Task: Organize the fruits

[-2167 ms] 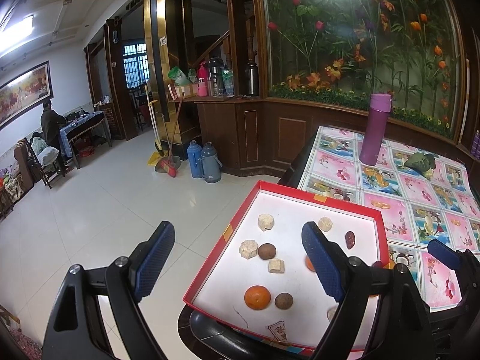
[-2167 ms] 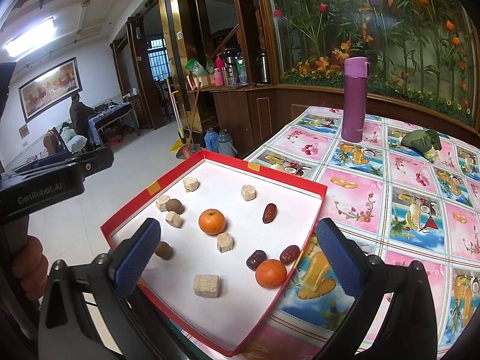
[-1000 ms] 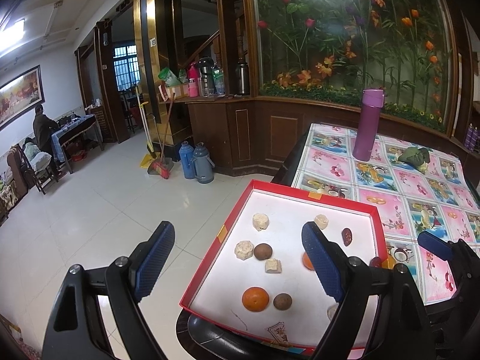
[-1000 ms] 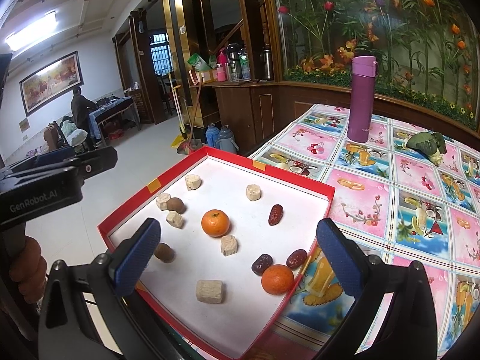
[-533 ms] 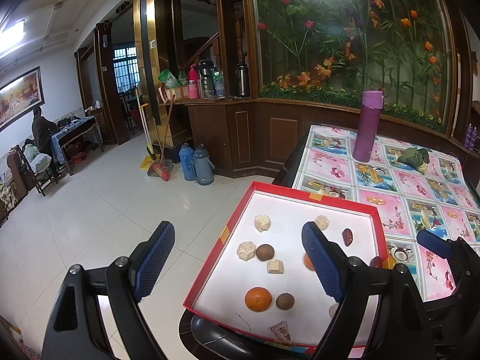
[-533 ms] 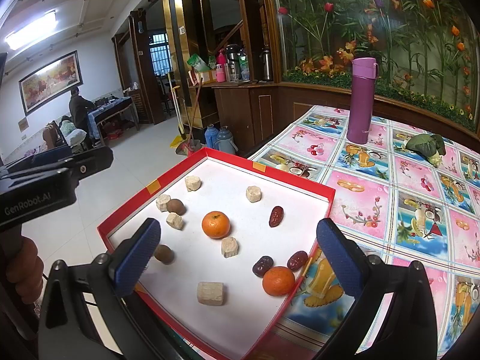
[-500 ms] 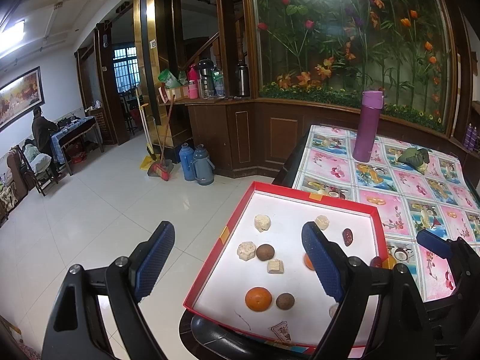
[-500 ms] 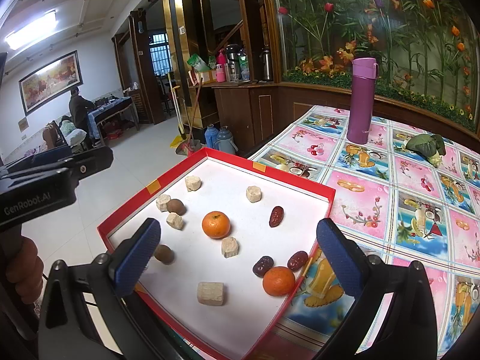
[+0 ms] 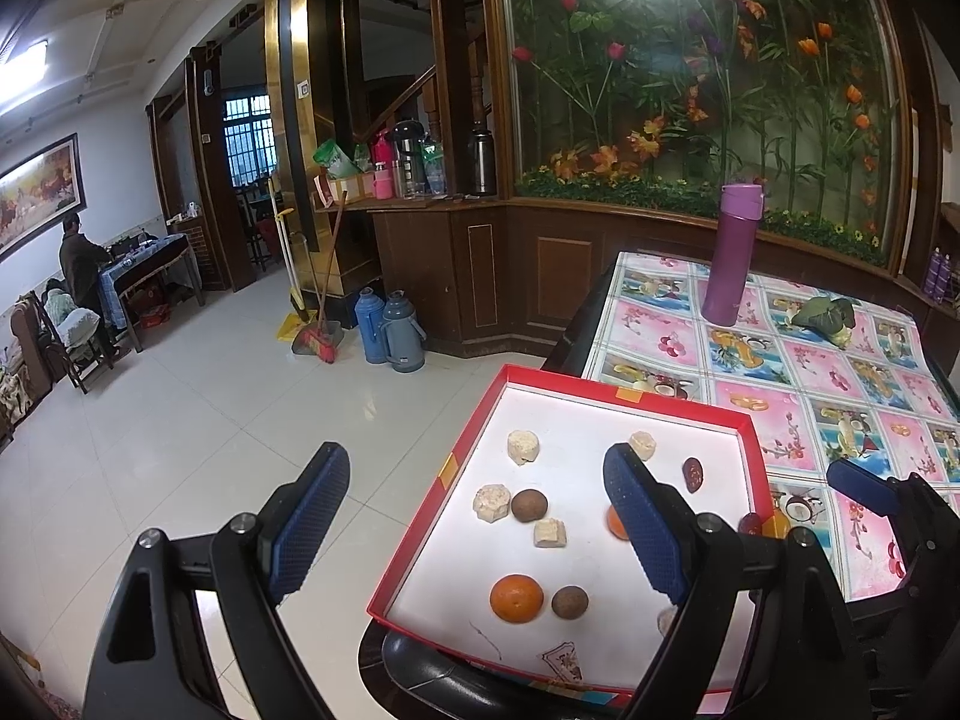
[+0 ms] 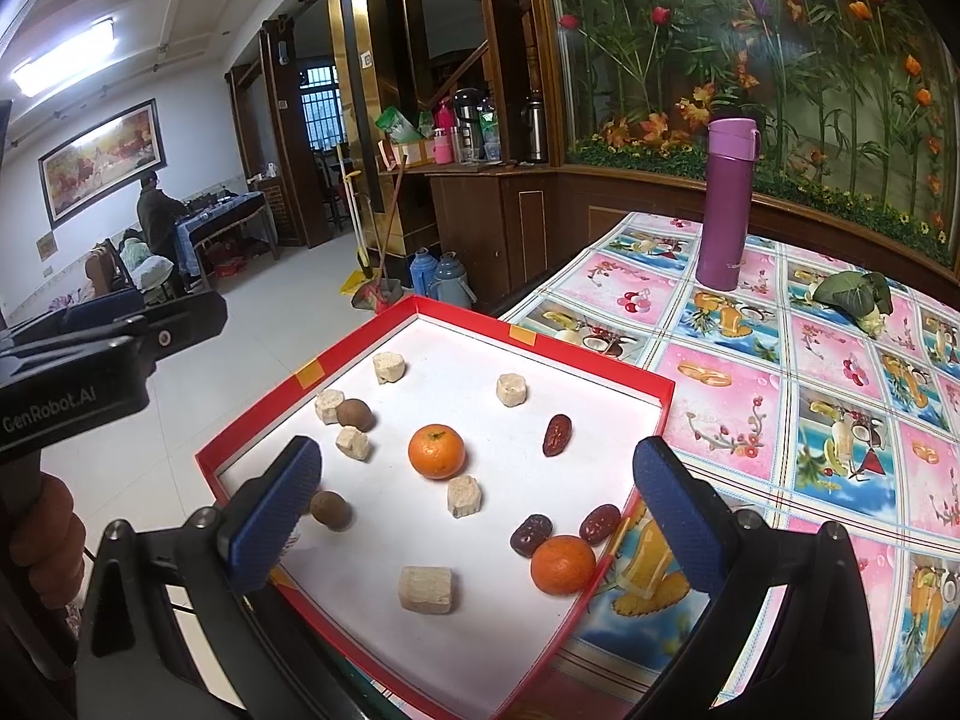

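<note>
The right gripper (image 10: 480, 510), with blue-padded fingers spread wide and empty, is held above a shallow red-rimmed white tray (image 10: 540, 354) on a surface covered by a fruit-patterned pink cloth (image 10: 840, 420). Two round orange tangerines (image 10: 436, 451), dark red dates (image 10: 557, 435), brown round fruits (image 10: 331, 510) and pale beige chunks (image 10: 425, 589) are scattered in the tray. A tall purple flask (image 10: 727, 204) stands well apart.

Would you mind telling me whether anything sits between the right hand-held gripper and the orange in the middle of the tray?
Nothing visible blocks it. The right hand-held gripper hangs open above the red tray, and the middle orange lies ahead between its fingers. A pale chunk sits just in front of the orange, low on the tray floor.
</note>
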A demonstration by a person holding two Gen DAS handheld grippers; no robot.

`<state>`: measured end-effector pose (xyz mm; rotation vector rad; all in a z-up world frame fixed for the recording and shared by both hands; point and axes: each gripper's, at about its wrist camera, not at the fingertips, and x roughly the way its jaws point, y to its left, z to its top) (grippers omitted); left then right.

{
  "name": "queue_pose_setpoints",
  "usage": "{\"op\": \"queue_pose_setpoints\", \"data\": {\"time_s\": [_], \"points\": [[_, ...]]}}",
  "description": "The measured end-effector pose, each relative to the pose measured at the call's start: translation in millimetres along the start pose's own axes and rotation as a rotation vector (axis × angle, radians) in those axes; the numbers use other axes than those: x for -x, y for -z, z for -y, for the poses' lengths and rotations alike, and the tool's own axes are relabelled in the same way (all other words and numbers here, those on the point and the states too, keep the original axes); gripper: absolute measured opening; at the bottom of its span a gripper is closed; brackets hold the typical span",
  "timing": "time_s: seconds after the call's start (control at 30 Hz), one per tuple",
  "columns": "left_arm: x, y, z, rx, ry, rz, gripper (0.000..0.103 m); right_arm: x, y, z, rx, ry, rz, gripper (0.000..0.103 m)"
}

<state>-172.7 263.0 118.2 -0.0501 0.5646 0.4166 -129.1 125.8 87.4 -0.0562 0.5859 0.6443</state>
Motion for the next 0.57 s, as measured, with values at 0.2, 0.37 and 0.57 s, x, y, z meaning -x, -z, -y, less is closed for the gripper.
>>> {"op": "queue_pose_setpoints", "data": {"time_s": [0.2,0.37,0.57], "points": [[0.9,-2.0,0.6,-0.006,0.01,-0.001,0.087,-0.2,0.0,-0.4,0.002,0.001,0.001,0.103],[-0.8,-2.5,-1.2,-0.004,0.018,-0.007,0.087,-0.5,-0.7,-1.5,0.002,0.0,-0.001,0.103],[-2.0,-3.1,2.6,-0.005,0.058,-0.007,0.087,-0.4,-0.2,-0.8,-0.004,-0.001,-0.004,0.103]]}}
